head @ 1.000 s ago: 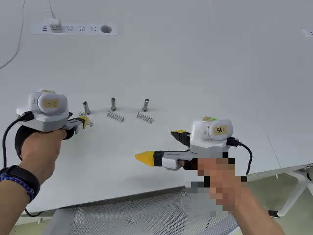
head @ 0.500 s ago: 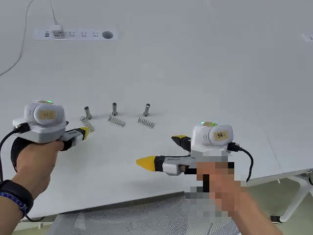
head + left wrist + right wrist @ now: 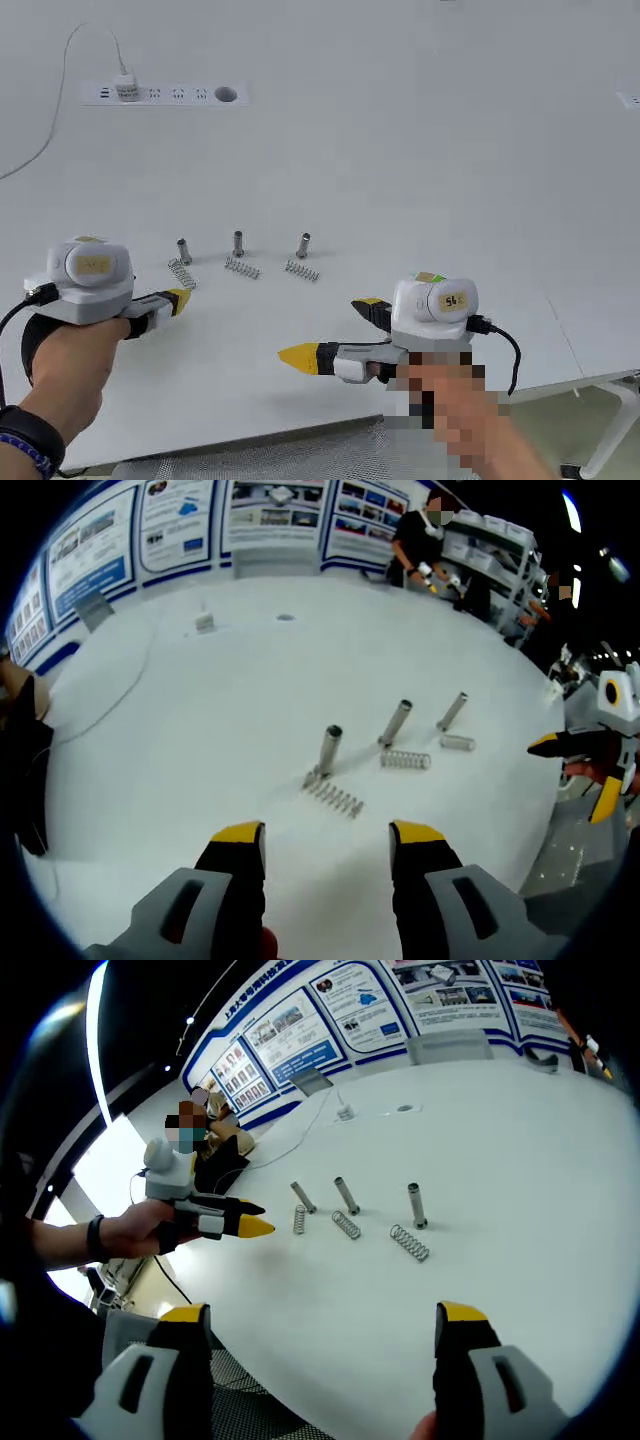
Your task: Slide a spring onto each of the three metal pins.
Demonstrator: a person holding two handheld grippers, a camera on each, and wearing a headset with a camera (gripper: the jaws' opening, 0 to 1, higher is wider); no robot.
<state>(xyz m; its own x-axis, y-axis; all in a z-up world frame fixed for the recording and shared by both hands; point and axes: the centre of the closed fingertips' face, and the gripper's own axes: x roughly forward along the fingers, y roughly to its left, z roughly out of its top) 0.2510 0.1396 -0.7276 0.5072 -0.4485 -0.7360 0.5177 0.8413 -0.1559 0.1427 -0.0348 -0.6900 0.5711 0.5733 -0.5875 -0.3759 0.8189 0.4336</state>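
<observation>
Left tool [image 3: 178, 298] is held low over the near-left part of the white bench [image 3: 420, 160]. In the left gripper view its yellow-tipped jaws stand moderately apart with nothing between them. Its tips point toward the left spring [image 3: 181, 273] and are near it but not touching.

Right tool [image 3: 333, 330] is close to the bench's front edge, well apart from the parts. Its jaws are spread wide and empty, and its tips point leftward across the bench.

Three short metal pins stand upright in a row in the middle of the bench: the left pin [image 3: 184, 250], middle pin [image 3: 238, 242] and right pin [image 3: 303, 244], as the head view shows them. One spring lies flat on the bench on the near side of each pin. The left spring lies just beside the left pin's base, angled toward the left tool. The middle spring [image 3: 241, 267] and right spring [image 3: 301, 271] each lie just in front of their pins.

At the far side of the bench lies a white power strip [image 3: 165, 94] with a plug [image 3: 127, 88] in it, from which a cable curves away to the left.
</observation>
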